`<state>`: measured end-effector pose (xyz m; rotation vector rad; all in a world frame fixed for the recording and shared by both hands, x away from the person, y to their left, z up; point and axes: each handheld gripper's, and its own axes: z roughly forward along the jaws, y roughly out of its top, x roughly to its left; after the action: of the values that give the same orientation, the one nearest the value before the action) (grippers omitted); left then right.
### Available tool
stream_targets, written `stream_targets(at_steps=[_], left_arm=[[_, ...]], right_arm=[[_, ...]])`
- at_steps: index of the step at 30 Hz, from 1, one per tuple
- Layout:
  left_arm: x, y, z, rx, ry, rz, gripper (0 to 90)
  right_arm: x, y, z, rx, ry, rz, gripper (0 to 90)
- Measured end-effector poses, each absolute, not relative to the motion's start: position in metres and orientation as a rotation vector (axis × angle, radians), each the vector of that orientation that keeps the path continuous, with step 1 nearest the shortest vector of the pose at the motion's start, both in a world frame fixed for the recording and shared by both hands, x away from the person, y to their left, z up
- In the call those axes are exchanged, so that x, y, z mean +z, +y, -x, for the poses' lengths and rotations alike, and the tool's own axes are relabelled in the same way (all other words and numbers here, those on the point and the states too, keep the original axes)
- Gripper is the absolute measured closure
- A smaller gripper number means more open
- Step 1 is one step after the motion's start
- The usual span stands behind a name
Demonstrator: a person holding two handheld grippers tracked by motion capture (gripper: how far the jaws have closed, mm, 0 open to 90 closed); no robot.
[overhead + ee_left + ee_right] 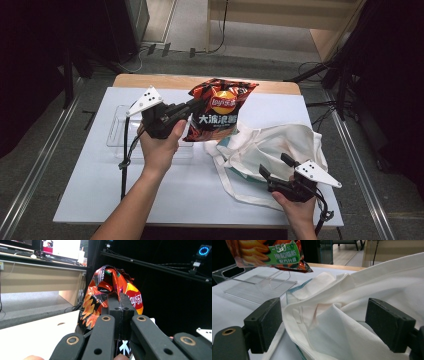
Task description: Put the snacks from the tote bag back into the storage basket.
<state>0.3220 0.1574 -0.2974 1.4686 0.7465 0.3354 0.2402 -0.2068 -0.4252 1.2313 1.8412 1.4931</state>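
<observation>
L tongs (194, 104) clamped on chip bag (220, 110), held above surface (85, 190) nr far edge. R tongs (275, 165) wide, astride tote bag (280, 145) rim, nr right edge.

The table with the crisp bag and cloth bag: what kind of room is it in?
Probably a lab or recording studio: the white table stands among dark frames and floor cables, and a ring-lit camera hangs on a rail.
</observation>
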Motion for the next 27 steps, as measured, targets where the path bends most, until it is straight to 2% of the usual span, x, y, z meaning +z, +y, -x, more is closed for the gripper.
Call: stream_targets(at_steps=[27], left_arm=[[-0.286,0.203,-0.321,0.426,0.806,-1.43,90.0]], right_arm=[[-0.426,-0.205,-0.239,1.503,1.863,-1.205,14.9]])
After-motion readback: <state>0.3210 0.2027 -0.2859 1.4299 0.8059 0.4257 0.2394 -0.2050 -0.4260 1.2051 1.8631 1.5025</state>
